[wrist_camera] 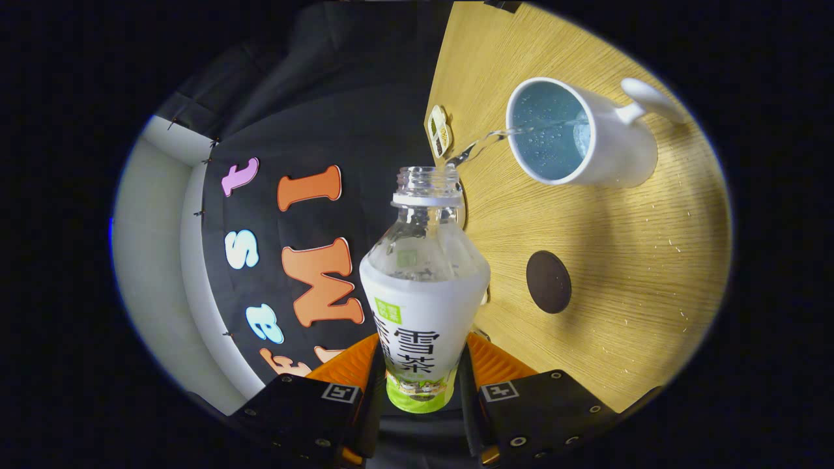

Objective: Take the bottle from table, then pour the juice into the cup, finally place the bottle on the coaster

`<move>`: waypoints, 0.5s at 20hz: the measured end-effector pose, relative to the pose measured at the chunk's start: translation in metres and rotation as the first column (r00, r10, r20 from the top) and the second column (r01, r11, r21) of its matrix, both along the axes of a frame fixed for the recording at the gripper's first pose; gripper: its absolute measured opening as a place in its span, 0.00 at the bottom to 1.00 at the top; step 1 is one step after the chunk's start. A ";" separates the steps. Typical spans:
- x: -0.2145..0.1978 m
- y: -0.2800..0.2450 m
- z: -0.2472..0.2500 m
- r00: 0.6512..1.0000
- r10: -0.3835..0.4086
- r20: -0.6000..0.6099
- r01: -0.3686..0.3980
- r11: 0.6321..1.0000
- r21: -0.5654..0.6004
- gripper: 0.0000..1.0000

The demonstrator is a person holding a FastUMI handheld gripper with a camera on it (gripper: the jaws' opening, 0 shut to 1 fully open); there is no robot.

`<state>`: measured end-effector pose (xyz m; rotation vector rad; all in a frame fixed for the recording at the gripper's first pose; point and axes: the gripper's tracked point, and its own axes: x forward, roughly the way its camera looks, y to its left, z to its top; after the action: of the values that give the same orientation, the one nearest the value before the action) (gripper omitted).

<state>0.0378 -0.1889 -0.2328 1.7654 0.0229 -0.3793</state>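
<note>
The hand-held gripper (422, 384) is clamped on a clear plastic bottle (423, 286) – both fingers press its white-and-green label. The uncapped bottle is tipped, a thin stream (485, 140) arcing into a white mug (576, 133) on the wood-grain tabletop (625, 260). 1 round dark coaster (548, 281) lies beside the bottle.

bottle (422, 306) white-green label | cup (573, 133) white, blue inside | coaster (548, 281) dark brown

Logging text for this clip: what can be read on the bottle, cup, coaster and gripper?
On the bottle: label print partly hidden by the fingers, not fully readable.
On the cup and coaster: none.
On the small tag beyond the bottle: too small.
On the gripper, shut on the bottle: square markers, no words.
</note>
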 end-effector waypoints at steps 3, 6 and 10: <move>0.001 0.002 0.002 1.000 0.000 0.008 0.000 1.000 0.006 0.53; 0.002 0.001 0.003 1.000 -0.001 0.010 0.001 1.000 0.015 0.53; 0.002 0.001 0.005 1.000 -0.004 0.017 0.004 1.000 0.018 0.53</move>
<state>0.0398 -0.1881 -0.2283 1.7867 0.0108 -0.3679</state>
